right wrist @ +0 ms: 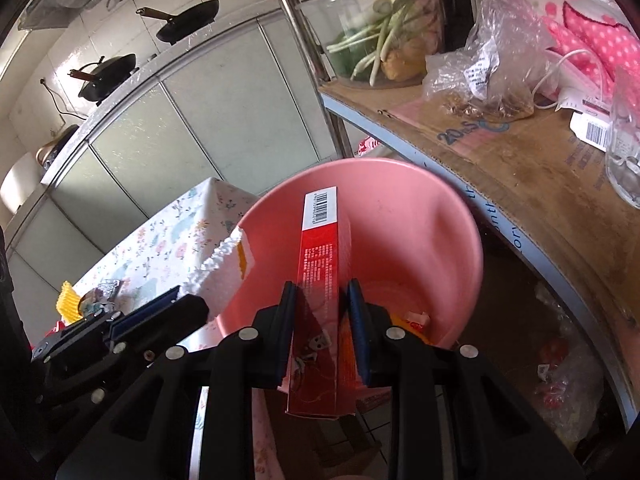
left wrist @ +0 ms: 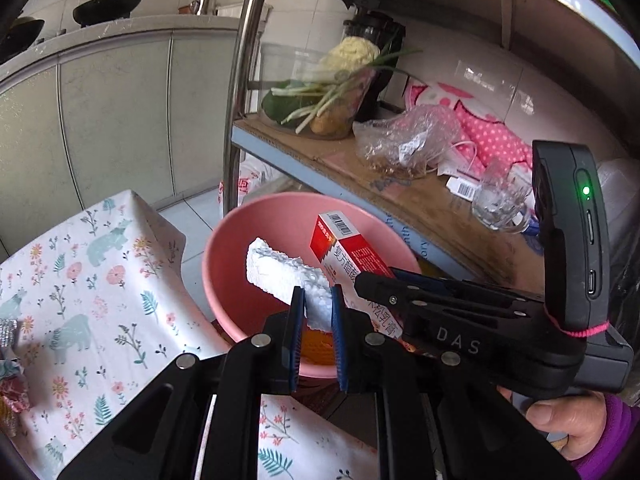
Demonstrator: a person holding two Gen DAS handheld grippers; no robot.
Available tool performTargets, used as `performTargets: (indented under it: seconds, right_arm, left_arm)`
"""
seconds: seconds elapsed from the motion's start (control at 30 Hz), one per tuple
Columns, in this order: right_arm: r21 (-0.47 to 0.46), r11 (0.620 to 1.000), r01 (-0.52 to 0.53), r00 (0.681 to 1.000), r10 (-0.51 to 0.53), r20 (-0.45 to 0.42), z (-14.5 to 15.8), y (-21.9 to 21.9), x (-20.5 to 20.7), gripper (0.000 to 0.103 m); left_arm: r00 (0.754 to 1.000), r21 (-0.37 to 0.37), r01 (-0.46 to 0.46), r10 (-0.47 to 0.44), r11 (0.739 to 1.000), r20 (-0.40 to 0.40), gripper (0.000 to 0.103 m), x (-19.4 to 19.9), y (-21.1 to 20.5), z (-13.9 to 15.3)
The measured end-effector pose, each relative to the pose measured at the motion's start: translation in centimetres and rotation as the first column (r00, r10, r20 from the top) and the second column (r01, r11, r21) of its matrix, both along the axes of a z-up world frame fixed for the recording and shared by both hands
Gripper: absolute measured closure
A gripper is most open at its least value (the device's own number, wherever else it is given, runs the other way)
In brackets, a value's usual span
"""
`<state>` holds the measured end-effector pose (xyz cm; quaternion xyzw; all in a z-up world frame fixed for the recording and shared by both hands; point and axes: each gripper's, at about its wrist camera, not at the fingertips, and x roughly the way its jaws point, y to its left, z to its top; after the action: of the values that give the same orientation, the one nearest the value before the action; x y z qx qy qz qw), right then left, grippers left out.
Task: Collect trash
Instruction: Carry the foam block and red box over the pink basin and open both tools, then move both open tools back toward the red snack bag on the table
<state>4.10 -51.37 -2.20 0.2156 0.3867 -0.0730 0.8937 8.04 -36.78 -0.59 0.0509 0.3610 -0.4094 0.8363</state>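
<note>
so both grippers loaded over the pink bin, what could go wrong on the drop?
1. The red box in the right gripper is long; released tilted, it may catch the pink bin's rim.
2. The white foam piece in the left gripper hangs near the bin's table-side rim, so it could fall outside.

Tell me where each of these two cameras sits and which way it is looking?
Left wrist: sits on the left gripper, looking forward and down along its fingers at the white foam piece it holds above the pink basin; a hand in a purple sleeve shows holding the other gripper.
Right wrist: sits on the right gripper, looking down at the red box it grips over the basin; none of the person shows.
Shared: basin, foam, box, floral cloth, and each other's gripper.
</note>
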Motion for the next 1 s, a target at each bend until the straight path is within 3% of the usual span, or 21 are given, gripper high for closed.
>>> performTargets:
  seconds: [0.27,0.67,0.9,1.0]
  right_arm:
    - [-0.022,1.0,-0.003,1.0,0.003,-0.002,-0.9,0.0,0.8,0.076]
    - [-0.022,0.999,-0.031,1.0,0.031,-0.008,-0.3,0.4,0.6,0.076]
    - [-0.015,0.992,-0.123,0.992,0.123,0.029,1.7,3.4,-0.5,0.076]
    - [-0.009,0.987,-0.161,0.986,0.161,0.038,2.3,4.8,-0.8,0.076]
  left_arm:
    - [1.0,0.022,-0.026,0.027,0.999,-0.016,0.09,1.1,-0.8,-1.3]
    - [0.997,-0.009,-0.068,0.068,0.998,-0.041,0.08,1.0,1.4,-0.1]
    - [0.991,-0.002,-0.123,0.123,0.992,-0.046,0.063,-0.5,5.0,1.0]
    - [0.987,-0.002,-0.154,0.153,0.988,-0.044,0.06,-1.2,7.0,1.4]
